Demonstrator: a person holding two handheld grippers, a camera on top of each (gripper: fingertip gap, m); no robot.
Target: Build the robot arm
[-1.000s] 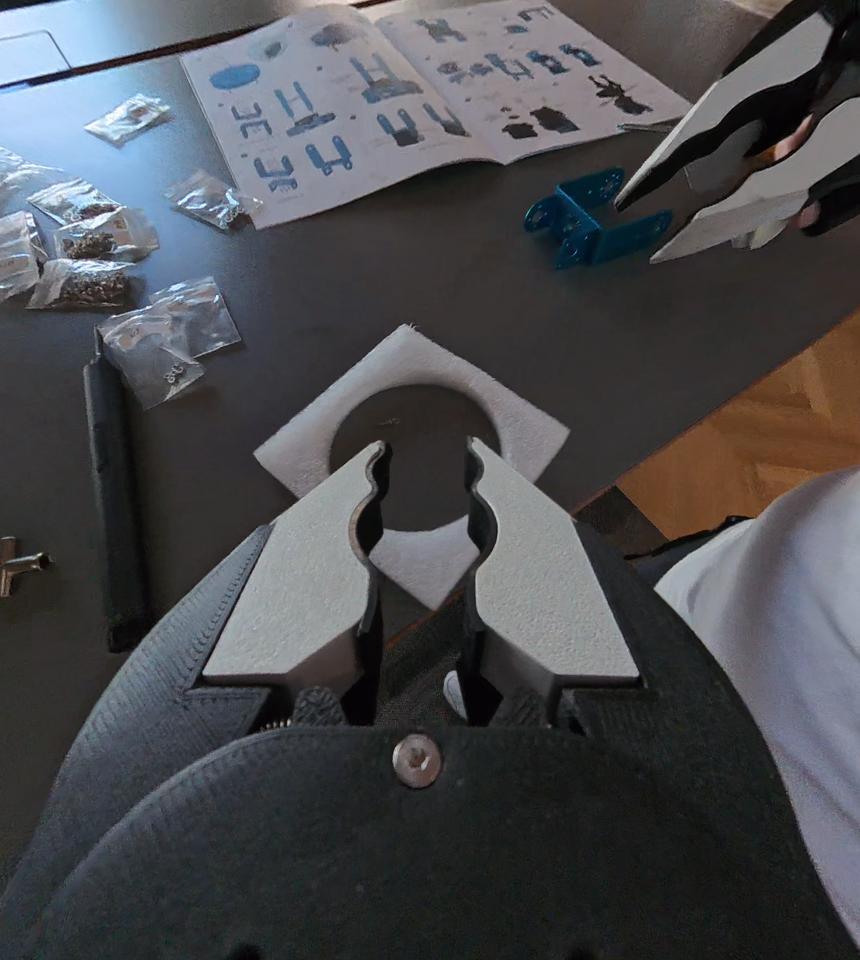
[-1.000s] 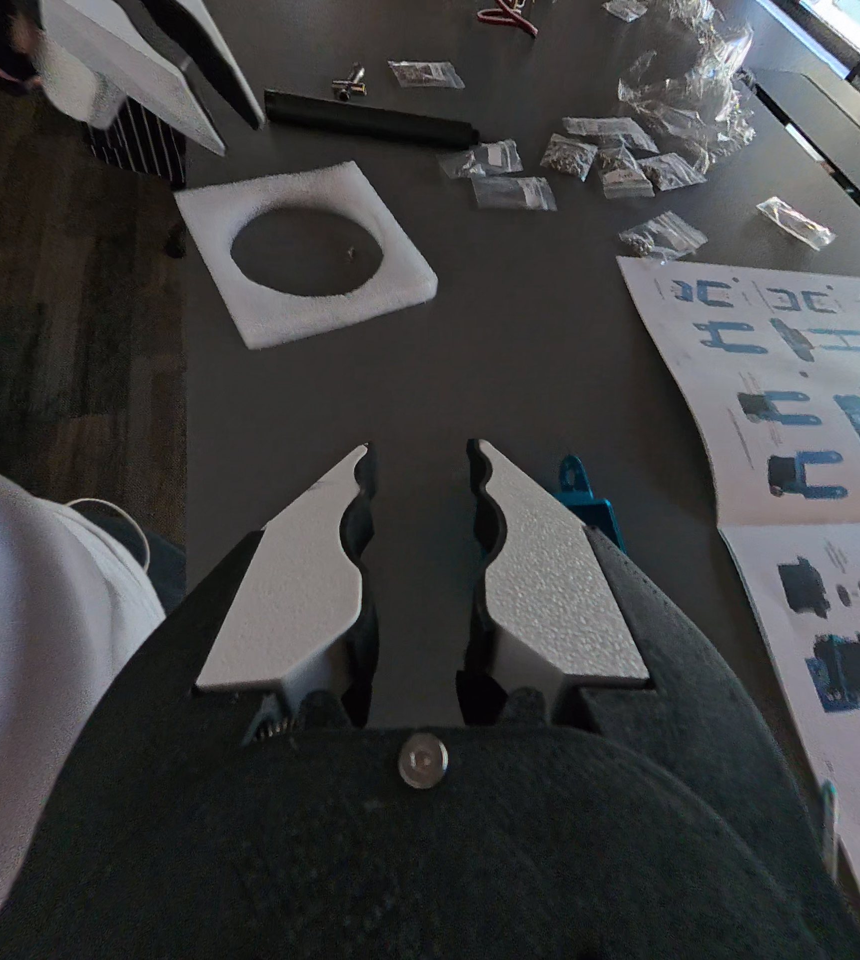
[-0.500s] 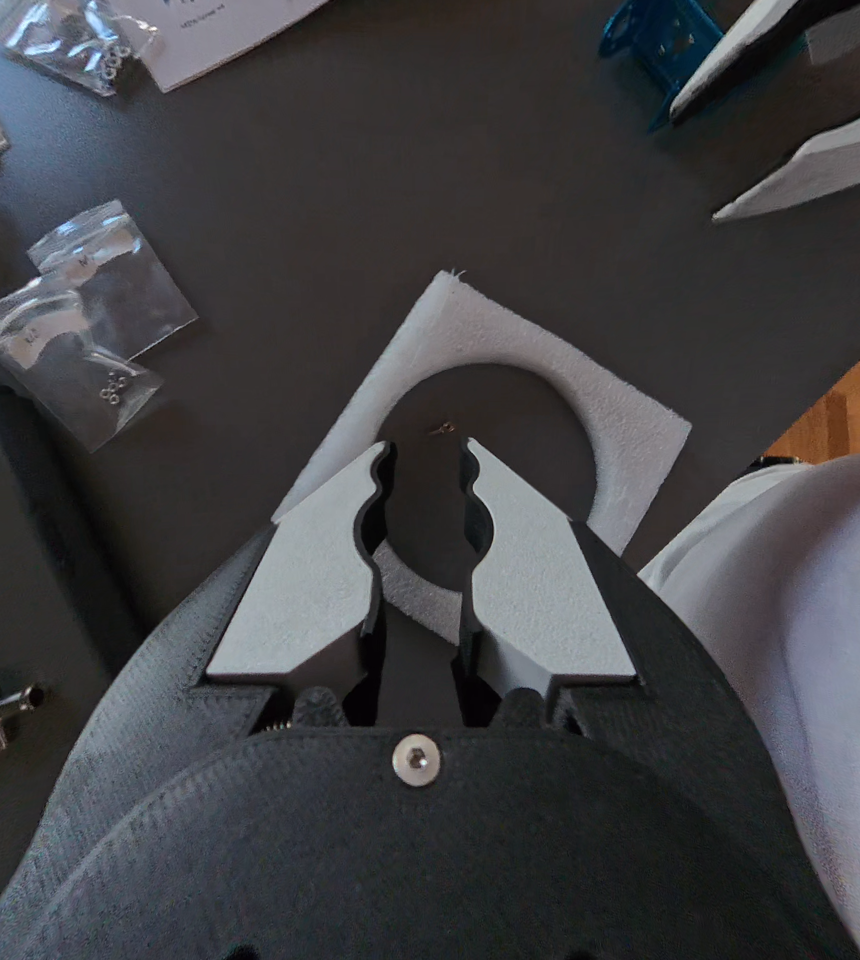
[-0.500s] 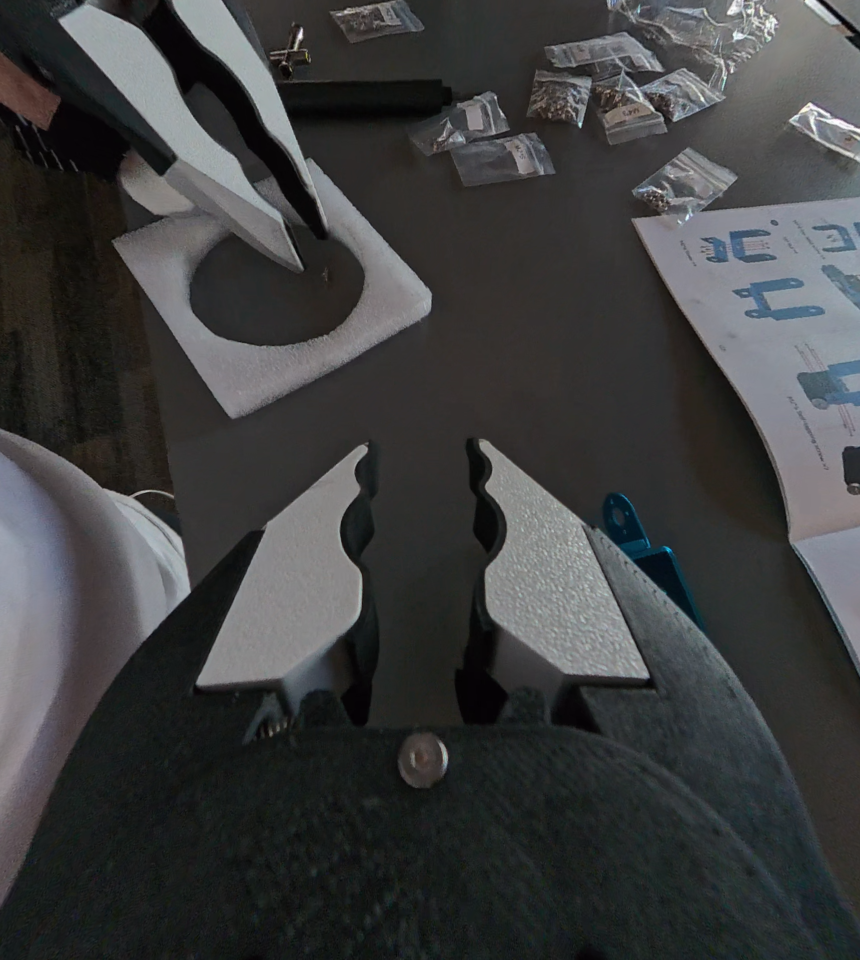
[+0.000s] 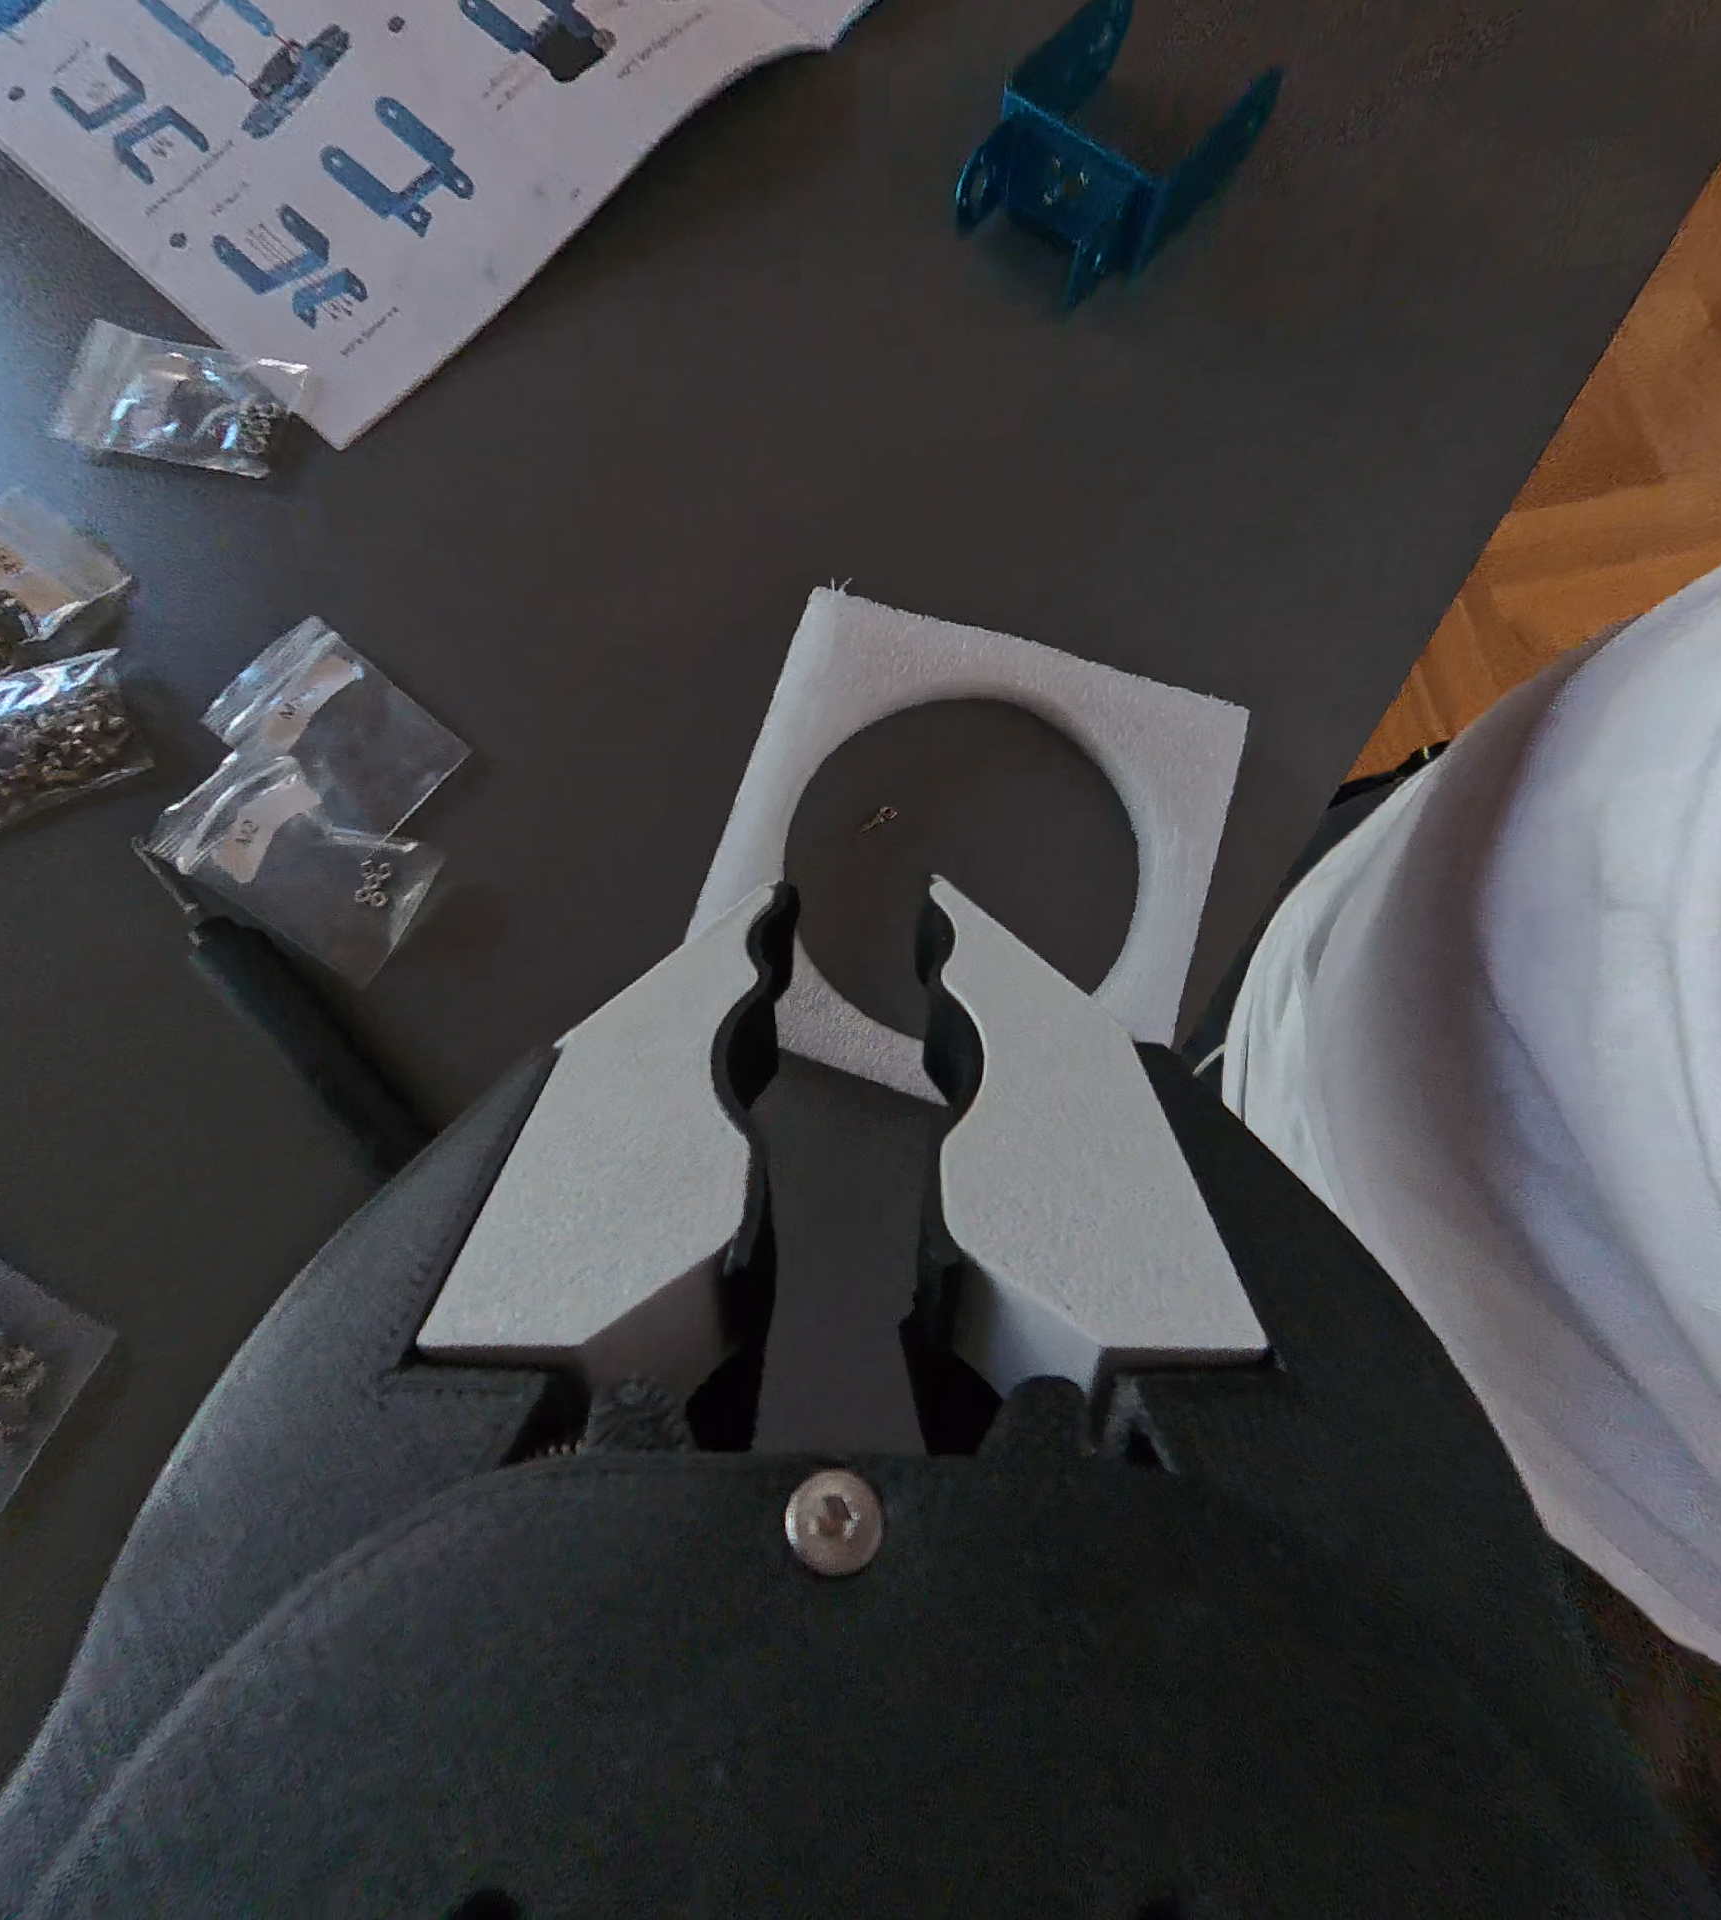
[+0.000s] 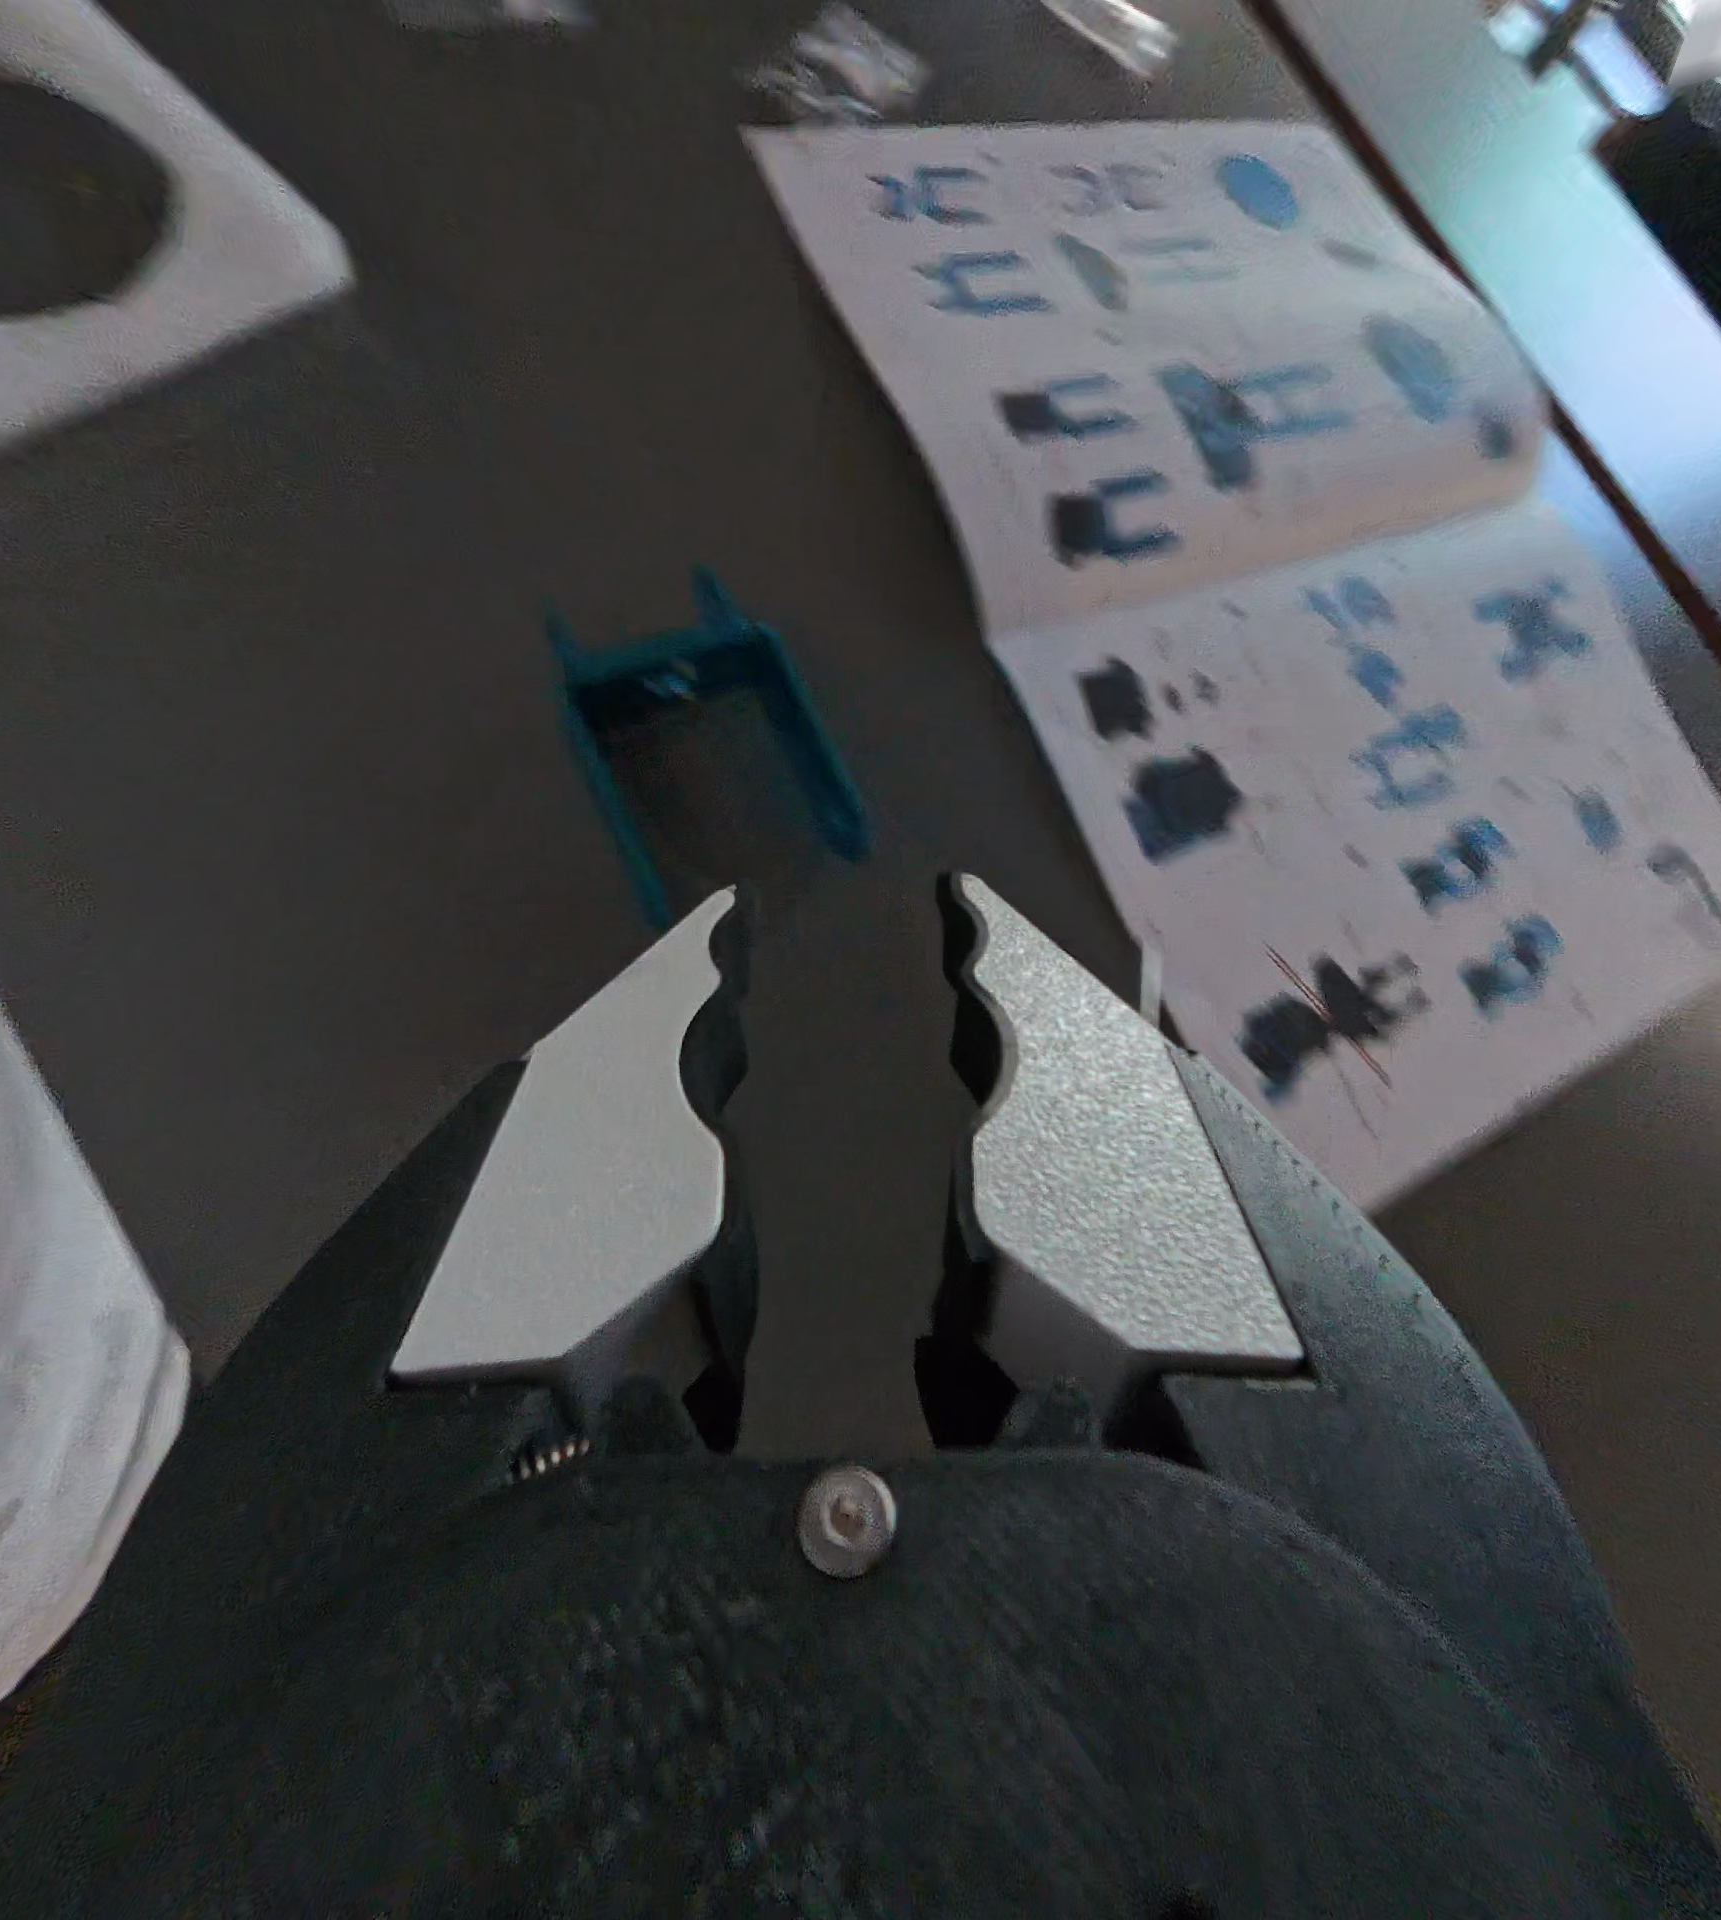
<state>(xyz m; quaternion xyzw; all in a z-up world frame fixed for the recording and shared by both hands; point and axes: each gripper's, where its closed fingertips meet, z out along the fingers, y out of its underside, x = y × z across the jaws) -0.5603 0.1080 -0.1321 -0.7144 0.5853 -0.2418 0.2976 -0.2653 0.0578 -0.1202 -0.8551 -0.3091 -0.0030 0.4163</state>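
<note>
My left gripper [image 5: 861, 896] is open and empty, its tips over the near part of a white foam square [image 5: 1178, 769] with a round hole. A tiny screw [image 5: 877, 821] lies on the table inside the hole, just ahead of the tips. My right gripper [image 6: 840, 896] is open and empty, just short of a blue metal U-bracket [image 6: 721, 665] lying on the dark table. The bracket also shows in the left wrist view [image 5: 1095, 187], far ahead. The right wrist view is blurred.
An open instruction booklet [image 5: 336, 156] [image 6: 1251, 499] lies at the back. Several small clear bags of hardware [image 5: 316, 821] and a black rod [image 5: 305, 1039] lie left of the foam. The table edge and wooden floor [image 5: 1666, 416] are to the right, by a person's white garment [image 5: 1562, 1039]. There is about 30 cm between the tips of the two grippers. To the white foam square [image 5: 1178, 769]: left tips about 9 cm, right tips about 25 cm.
The left gripper has pulled back a little from the foam hole and opened slightly. The right gripper has swung right, off the foam, to face the blue bracket, and has left the left wrist view.
</note>
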